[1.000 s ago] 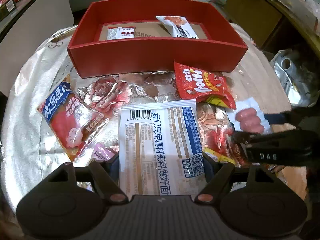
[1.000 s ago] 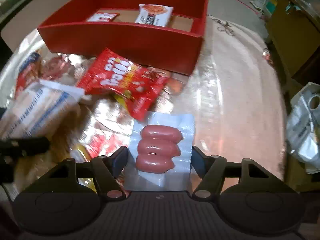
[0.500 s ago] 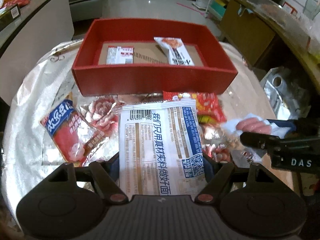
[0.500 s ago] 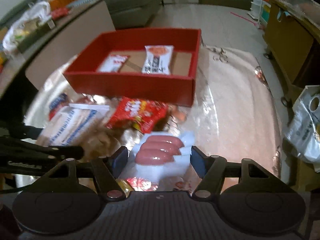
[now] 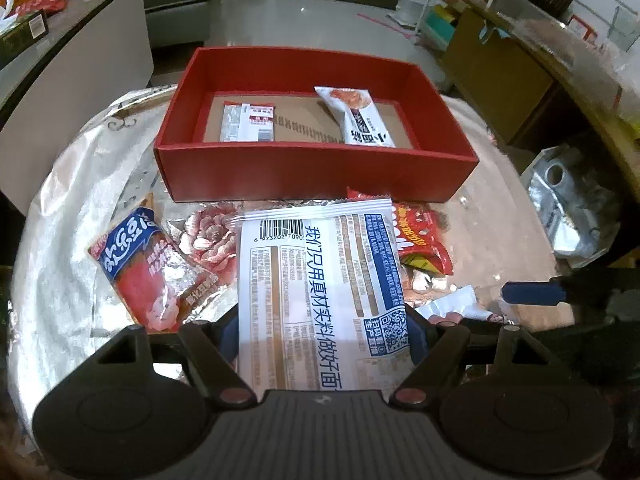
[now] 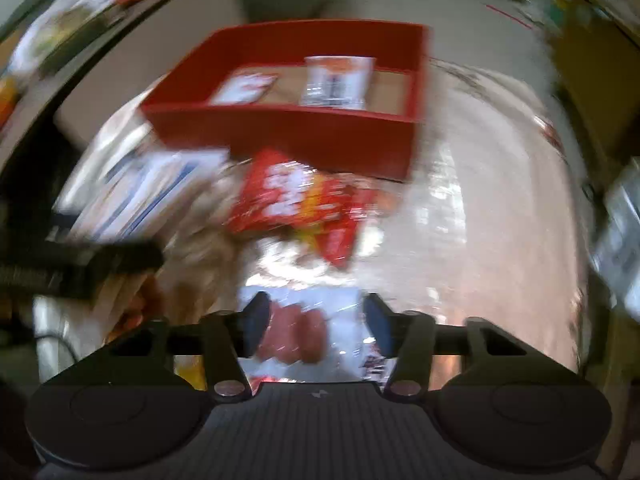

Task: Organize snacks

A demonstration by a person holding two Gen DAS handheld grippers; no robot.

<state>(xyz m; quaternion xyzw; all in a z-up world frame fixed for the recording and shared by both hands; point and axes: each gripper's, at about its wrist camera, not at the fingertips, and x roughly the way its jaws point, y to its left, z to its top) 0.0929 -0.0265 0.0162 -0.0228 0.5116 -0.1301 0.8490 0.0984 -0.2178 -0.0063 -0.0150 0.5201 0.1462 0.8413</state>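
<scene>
My left gripper [image 5: 320, 332] is shut on a large white-and-blue noodle packet [image 5: 320, 276] and holds it above the table, in front of the red box [image 5: 312, 168]. The box holds two small packets [image 5: 248, 122]. My right gripper [image 6: 316, 328] is shut on a clear pack of pink sausages [image 6: 296, 336], lifted off the table; that view is blurred. The right gripper also shows at the right edge of the left wrist view [image 5: 532, 292]. A red snack bag [image 6: 296, 204] and a blue-and-red bag [image 5: 148, 272] lie on the silver tablecloth.
The round table has a shiny silver floral cloth [image 5: 60, 208]. A silver foil bag [image 5: 576, 208] sits off the table's right side. A wooden cabinet [image 5: 500, 76] stands behind right, a white counter [image 5: 72, 80] behind left.
Both grippers have risen with their packets. The noodle packet and the sausage pack have left the table, and the red box now sits further away in both views.
</scene>
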